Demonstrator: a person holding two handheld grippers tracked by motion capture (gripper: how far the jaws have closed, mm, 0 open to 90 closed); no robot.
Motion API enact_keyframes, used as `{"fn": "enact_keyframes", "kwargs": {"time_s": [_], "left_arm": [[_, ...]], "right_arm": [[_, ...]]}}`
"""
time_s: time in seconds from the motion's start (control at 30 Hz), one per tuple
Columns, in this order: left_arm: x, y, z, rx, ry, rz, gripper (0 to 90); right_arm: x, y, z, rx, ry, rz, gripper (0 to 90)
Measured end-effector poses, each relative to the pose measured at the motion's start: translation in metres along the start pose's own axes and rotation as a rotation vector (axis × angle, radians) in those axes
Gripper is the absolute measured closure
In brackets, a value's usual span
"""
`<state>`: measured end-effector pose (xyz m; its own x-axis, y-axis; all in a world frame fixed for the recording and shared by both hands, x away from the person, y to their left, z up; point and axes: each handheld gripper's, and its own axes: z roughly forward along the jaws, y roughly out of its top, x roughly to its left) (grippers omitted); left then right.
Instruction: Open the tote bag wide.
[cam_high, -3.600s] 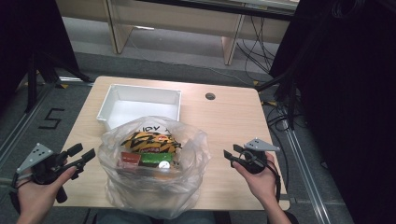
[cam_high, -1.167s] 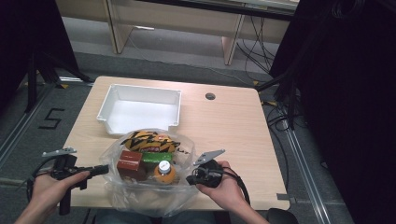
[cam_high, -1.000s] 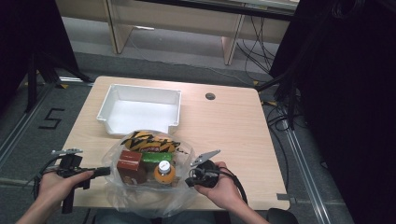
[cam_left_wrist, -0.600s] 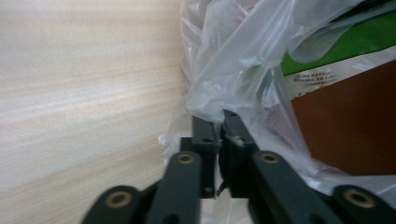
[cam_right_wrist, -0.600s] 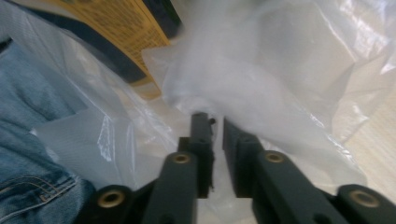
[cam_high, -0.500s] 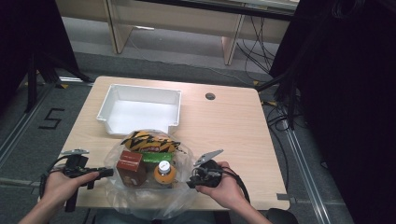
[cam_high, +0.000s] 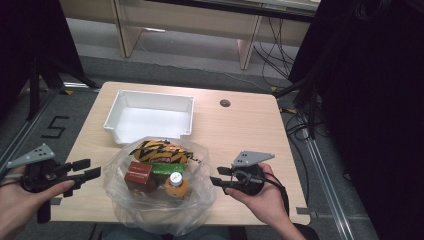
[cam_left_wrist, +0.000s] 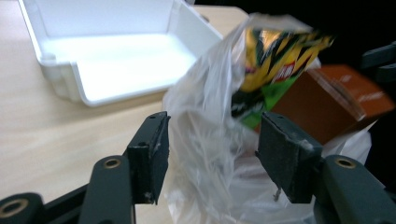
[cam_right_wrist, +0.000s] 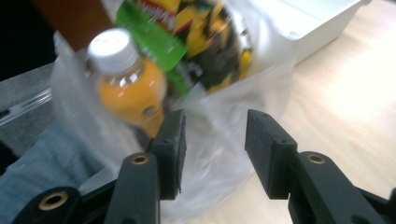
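In the high view, a clear, crinkled plastic bag (cam_high: 159, 192) sits open at the near edge of the pale wooden counter (cam_high: 240, 130), holding a yellow-and-black striped snack packet (cam_high: 157, 151), a brown carton (cam_high: 139, 176) and an orange drink bottle with a white cap (cam_high: 176, 184); an empty white plastic tray (cam_high: 150, 116) stands just behind it. The left claw (cam_high: 90, 169) hangs just left of the bag and the right claw (cam_high: 216, 181) just right of it, both parted and holding nothing, their jaws having just been opening. In the left gripper view, the left claw (cam_left_wrist: 212, 154) stands wide with loose bag film in front of its gap, unpinched, the carton (cam_left_wrist: 343, 100) beyond. In the right gripper view, the right claw (cam_right_wrist: 214, 151) is likewise open, with film in front of it and the bottle (cam_right_wrist: 126, 81) close behind. Judging by this, the mouth is now spread; a good next move is to pick one item, probably the bottle, approaching from above so that the film is not caught along with it.
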<state>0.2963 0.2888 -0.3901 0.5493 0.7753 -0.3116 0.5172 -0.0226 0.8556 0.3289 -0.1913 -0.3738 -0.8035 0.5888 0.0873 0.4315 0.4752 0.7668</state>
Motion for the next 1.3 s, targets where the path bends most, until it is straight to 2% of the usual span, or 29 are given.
{"fn": "enact_keyframes", "kwargs": {"time_s": [0.1,0.17,0.2,0.27,0.37,0.4,0.47,0.5,0.53,0.57,0.63,0.67,0.7,0.77,0.8,0.83,0.87,0.9,0.97,1.0,1.07,1.1,1.13,1.17,1.2,1.23,1.3], "left_arm": [[0.002,0.013,0.003,0.018,0.006,0.036,43.3],[0.005,0.018,0.012,0.038,-0.001,0.052,43.4],[0.008,0.019,0.019,0.060,-0.015,0.064,43.4],[0.013,0.020,0.032,0.097,-0.060,0.073,43.4],[0.016,0.020,0.047,0.152,-0.106,0.099,44.0],[0.016,0.020,0.051,0.154,-0.117,0.105,44.6],[0.017,0.021,0.059,0.155,-0.143,0.106,48.1],[0.018,0.021,0.062,0.165,-0.146,0.105,50.8],[0.019,0.021,0.066,0.167,-0.143,0.118,53.9],[0.019,0.021,0.069,0.184,-0.152,0.122,59.7],[0.020,0.020,0.075,0.198,-0.158,0.124,67.5],[0.021,0.018,0.079,0.216,-0.147,0.128,70.8],[0.022,0.017,0.081,0.223,-0.142,0.122,75.1],[0.026,0.014,0.087,0.255,-0.125,0.109,80.5],[0.027,0.012,0.089,0.262,-0.122,0.106,81.7],[0.030,0.008,0.094,0.272,-0.101,0.100,83.2],[0.032,0.006,0.096,0.275,-0.088,0.096,85.0],[0.034,0.004,0.098,0.282,-0.089,0.089,86.1],[0.038,0.000,0.104,0.299,-0.076,0.082,87.6],[0.039,-0.003,0.107,0.304,-0.056,0.082,87.9],[0.042,-0.007,0.113,0.322,-0.042,0.083,88.0],[0.043,-0.010,0.116,0.325,-0.032,0.084,88.0],[0.044,-0.011,0.118,0.330,-0.025,0.084,88.0],[0.046,-0.013,0.120,0.365,-0.019,0.121,88.1],[0.047,-0.016,0.123,0.365,-0.016,0.119,88.2],[0.047,-0.018,0.126,0.387,-0.010,0.115,88.3],[0.048,-0.024,0.134,0.383,0.003,0.102,88.3]], "right_arm": [[-0.008,0.011,0.006,-0.016,-0.011,0.016,56.4],[-0.017,0.018,0.013,-0.027,-0.024,-0.006,55.7],[-0.021,0.022,0.018,-0.026,-0.028,-0.010,55.2],[-0.027,0.027,0.027,-0.026,-0.033,0.014,54.6],[-0.037,0.034,0.039,-0.013,-0.030,0.004,53.6],[-0.040,0.035,0.044,-0.023,-0.033,0.003,53.4],[-0.046,0.037,0.051,0.005,-0.030,0.008,53.5],[-0.048,0.037,0.055,0.014,-0.030,0.018,55.2],[-0.051,0.038,0.060,0.018,-0.017,-0.005,58.0],[-0.051,0.039,0.063,0.022,-0.016,0.005,66.7],[-0.051,0.039,0.069,0.040,0.007,-0.003,77.7],[-0.051,0.039,0.073,0.029,0.008,-0.010,81.7],[-0.051,0.038,0.074,0.063,0.014,0.008,86.4],[-0.054,0.036,0.079,0.073,0.017,0.026,90.0],[-0.054,0.035,0.082,0.067,0.014,0.034,90.0],[-0.055,0.033,0.084,0.062,0.004,0.037,90.0],[-0.057,0.031,0.088,0.059,-0.008,0.025,90.0],[-0.057,0.030,0.090,0.071,-0.013,0.031,90.0],[-0.058,0.028,0.095,0.067,-0.033,0.031,90.0],[-0.060,0.028,0.096,0.099,-0.029,0.022,90.0],[-0.061,0.025,0.104,0.083,-0.067,0.026,90.0],[-0.063,0.025,0.104,0.118,-0.048,0.024,90.0],[-0.064,0.023,0.109,0.105,-0.055,0.015,90.0],[-0.065,0.022,0.112,0.108,-0.065,0.002,90.0],[-0.067,0.020,0.116,0.119,-0.068,0.006,90.0],[-0.069,0.020,0.118,0.131,-0.070,0.008,90.0],[-0.073,0.017,0.124,0.154,-0.076,0.006,90.0]]}}
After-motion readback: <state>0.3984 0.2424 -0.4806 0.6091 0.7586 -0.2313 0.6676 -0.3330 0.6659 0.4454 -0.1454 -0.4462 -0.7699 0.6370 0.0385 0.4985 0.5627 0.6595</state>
